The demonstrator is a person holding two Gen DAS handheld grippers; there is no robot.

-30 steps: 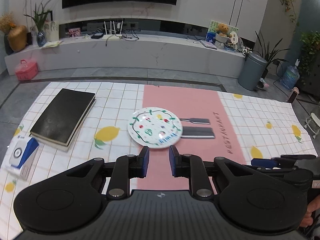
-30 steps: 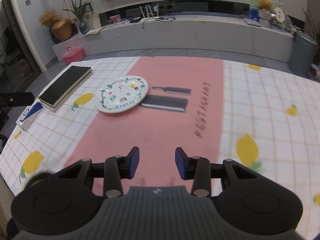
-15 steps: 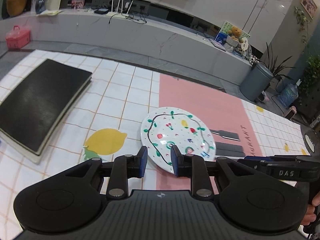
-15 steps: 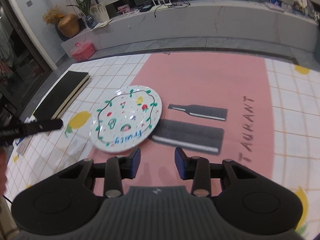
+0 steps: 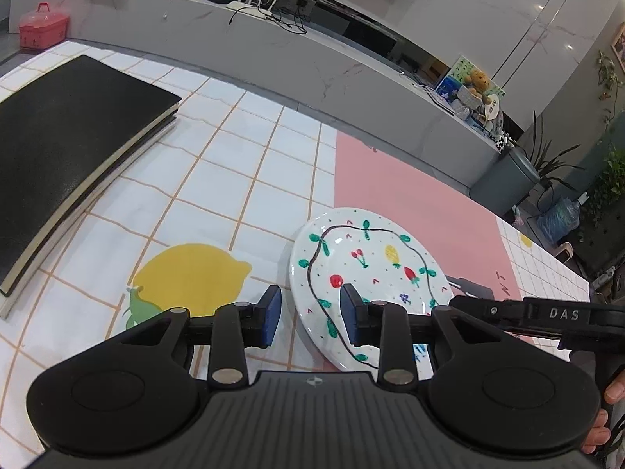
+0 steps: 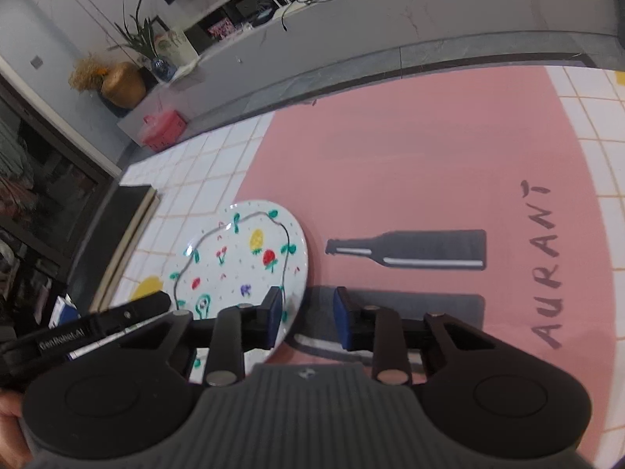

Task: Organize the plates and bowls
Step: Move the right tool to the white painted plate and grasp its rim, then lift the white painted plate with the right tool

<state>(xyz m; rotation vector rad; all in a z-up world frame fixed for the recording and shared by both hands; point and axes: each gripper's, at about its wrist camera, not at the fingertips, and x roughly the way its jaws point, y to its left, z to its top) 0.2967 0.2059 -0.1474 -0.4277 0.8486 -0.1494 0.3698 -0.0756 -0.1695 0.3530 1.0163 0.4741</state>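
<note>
Straddling opposite plate (image 5: 375,269) rims now, left claw (image 5: 308,314) and right claw (image 6: 306,318) gape apart.

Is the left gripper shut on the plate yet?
No. Left gripper is open, straddling the plate rim, a gap showing beside each pad.

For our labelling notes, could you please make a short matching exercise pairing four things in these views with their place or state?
Things:
1. plate
2. black book
3. left gripper
4. right gripper

Place or state:
A. open, straddling the plate's right edge
B. lying flat on the tablecloth, where white grid meets pink
C. open, straddling the plate's left edge
D. lying flat, to the left of the plate

Pairs: 1-B, 2-D, 3-C, 4-A
</note>
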